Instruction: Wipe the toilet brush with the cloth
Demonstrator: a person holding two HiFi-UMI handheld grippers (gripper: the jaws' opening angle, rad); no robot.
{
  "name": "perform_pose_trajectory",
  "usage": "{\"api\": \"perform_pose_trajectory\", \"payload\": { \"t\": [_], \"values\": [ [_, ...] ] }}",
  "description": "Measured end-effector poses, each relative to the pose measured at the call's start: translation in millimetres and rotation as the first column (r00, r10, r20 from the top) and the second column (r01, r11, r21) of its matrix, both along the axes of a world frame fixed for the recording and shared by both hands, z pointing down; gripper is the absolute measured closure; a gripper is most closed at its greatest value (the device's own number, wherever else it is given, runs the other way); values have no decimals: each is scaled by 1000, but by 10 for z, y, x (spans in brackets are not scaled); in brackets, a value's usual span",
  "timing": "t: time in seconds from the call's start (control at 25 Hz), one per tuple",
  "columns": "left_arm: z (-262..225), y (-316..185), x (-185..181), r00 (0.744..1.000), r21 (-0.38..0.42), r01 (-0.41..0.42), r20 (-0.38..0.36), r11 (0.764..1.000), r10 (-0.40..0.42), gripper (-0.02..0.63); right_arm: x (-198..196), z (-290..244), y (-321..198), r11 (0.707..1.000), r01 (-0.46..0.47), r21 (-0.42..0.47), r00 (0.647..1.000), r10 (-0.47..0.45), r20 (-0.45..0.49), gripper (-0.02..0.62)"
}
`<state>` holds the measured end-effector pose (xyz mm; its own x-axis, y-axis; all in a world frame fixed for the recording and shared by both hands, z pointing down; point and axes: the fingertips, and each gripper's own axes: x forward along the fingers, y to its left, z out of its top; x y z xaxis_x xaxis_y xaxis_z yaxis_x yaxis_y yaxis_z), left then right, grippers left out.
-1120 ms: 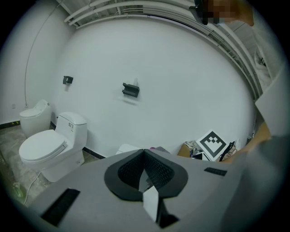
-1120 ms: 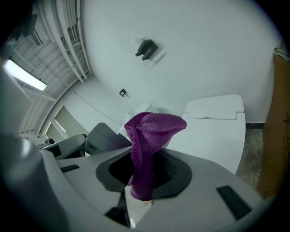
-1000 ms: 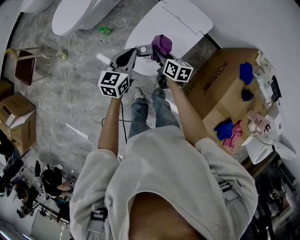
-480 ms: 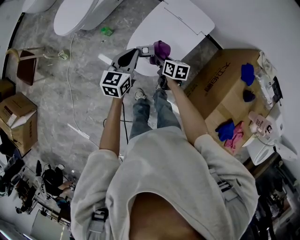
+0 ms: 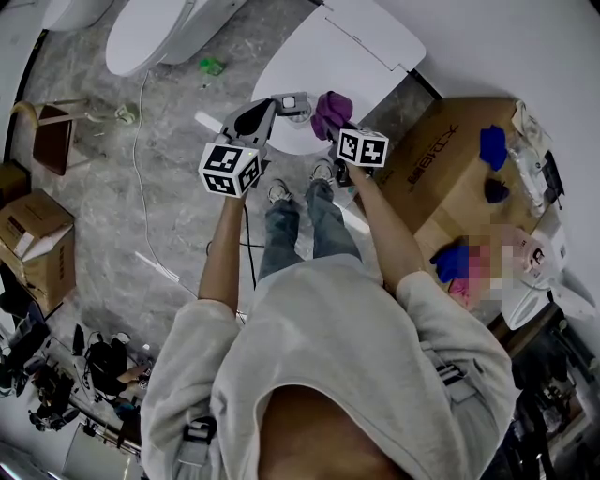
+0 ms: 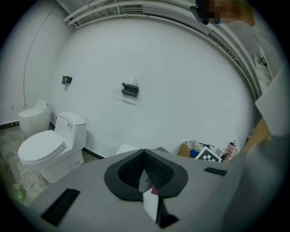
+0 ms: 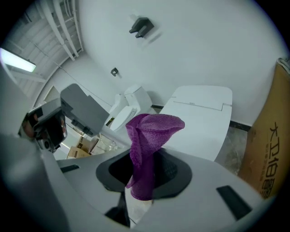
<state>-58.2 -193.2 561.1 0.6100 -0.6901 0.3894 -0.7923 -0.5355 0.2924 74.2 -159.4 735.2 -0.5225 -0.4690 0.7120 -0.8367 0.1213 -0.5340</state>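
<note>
While the person stands over a white toilet lid (image 5: 328,47) beside a cardboard box (image 5: 441,178), the head view shows the left gripper (image 5: 277,101) clamped on the toilet brush (image 5: 292,98). Its pale handle is seen end-on, just beside the purple cloth (image 5: 330,103), and the brush head is hidden. In the left gripper view, that handle runs downward between closed jaws. In the right gripper view, the right gripper (image 7: 150,156) pinches the cloth, which stands upright and folded, masking the jaw tips.

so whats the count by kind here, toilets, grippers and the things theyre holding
toilets: 3
grippers: 2, left gripper and right gripper
purple cloth, in the right gripper: 1
toilet brush, in the left gripper: 1
total: 7
</note>
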Motion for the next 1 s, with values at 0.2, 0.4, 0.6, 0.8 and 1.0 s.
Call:
{"api": "perform_pose_trajectory", "payload": {
  "t": [0.2, 0.4, 0.6, 0.8, 1.0],
  "values": [
    [-3, -2, -2, 1000, 2, 1, 1, 1000, -1, 586, 25, -696, -320, 979, -30, 204, 998, 19, 55, 483],
    [2, 9, 0, 1000, 0, 3, 1, 1000, -3, 586, -34, -1477, -471, 926, -63, 373, 993, 20, 118, 483],
    [2, 6, -2, 1000, 3, 4, 2, 1000, -4, 586, -181, -1767, -463, 901, -54, 431, 991, -5, 136, 483],
    [1, 4, 9, 1000, 3, 7, 2, 1000, -7, 586, -250, -1622, -425, 916, -55, 397, 991, 1, 135, 483],
    [3, -4, 3, 1000, 6, 16, 1, 1000, -16, 586, -305, -1457, -387, 932, -73, 356, 989, 21, 147, 483]
  ]
}}
